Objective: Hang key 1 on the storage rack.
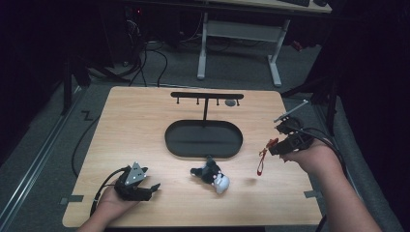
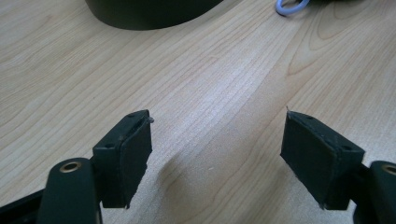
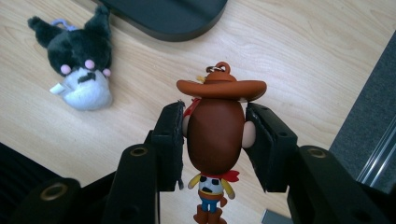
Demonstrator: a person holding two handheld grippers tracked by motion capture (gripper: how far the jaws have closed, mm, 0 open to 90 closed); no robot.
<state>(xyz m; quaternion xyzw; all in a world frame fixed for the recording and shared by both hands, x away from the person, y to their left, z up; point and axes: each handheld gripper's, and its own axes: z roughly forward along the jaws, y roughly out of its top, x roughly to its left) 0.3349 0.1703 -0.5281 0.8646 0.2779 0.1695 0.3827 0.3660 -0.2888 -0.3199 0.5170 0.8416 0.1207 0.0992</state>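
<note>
A cowboy keychain figure [image 3: 215, 135] with a brown hat has its head clamped between the jaws of my right gripper [image 3: 215, 109]. In the high view this gripper [image 1: 274, 145] hovers near the table's right edge, with the figure [image 1: 262, 159] dangling red below it. A black and white plush toy [image 1: 211, 175] lies on the wood in front of the black oval base [image 1: 203, 138]. From that base rises a post with a hook bar [image 1: 207, 95]. My left gripper [image 1: 153, 186] rests at the front left, open, with bare wood between its jaws [image 2: 217, 126].
The plush [image 3: 84, 60] lies left of the held figure, below the base [image 3: 168, 16]. A small grey item [image 1: 231, 102] hangs at the bar's right end. A pale ring [image 2: 289, 5] shows beside the base [image 2: 149, 11]. Behind the table stand white desk legs [image 1: 275, 63] and floor cables.
</note>
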